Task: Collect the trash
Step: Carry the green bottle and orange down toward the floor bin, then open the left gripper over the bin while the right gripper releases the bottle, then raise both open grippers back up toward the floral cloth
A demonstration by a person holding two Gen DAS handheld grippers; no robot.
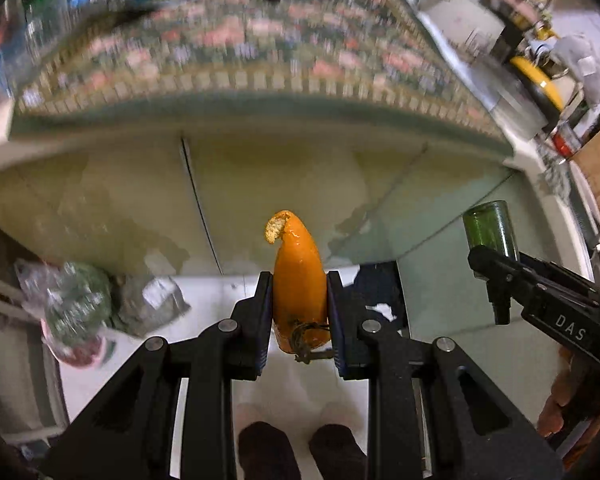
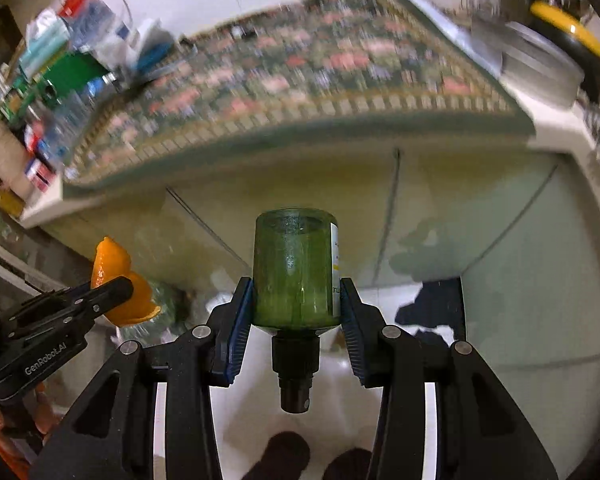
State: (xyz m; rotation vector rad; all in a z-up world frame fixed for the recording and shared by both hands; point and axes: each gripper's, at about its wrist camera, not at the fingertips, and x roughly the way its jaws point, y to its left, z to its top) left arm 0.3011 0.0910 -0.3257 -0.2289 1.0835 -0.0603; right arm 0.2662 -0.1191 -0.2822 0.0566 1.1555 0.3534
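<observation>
Both grabs are done, dump is what's left, as far as I can judge. My left gripper (image 1: 299, 304) is clamped down tight on a piece of orange peel (image 1: 299, 280), pads pressing both sides, peel sticking out forward with the curled tip away from me. My right gripper (image 2: 298, 312) is closed partway around a small green bottle (image 2: 296, 272), held upside down, black cap pointing back toward the camera and the flat base facing out. Looks empty from here, though the glass is tinted so I can't swear to it.

Both pieces are up in the air, off the table (image 1: 236, 60) with the patterned cloth, hanging in front of the cabinet doors (image 1: 140, 208) over the white floor (image 1: 300, 392). The two grippers sit near each other but apart; each shows up at the edge of the other's view.

Container-wise: down on the floor to the left there's a clear plastic bag (image 1: 72, 304) with crumpled stuff in it, some green, some pinkish, too blurry to name. My guess is that's the trash bag and both items go there, but I can't see an open mouth on it. Nothing else bin-like in view.

The cloth itself looks mostly bare; the clutter at the far left corner (image 2: 72, 52) is too smeared to tell if any of it is trash.
</observation>
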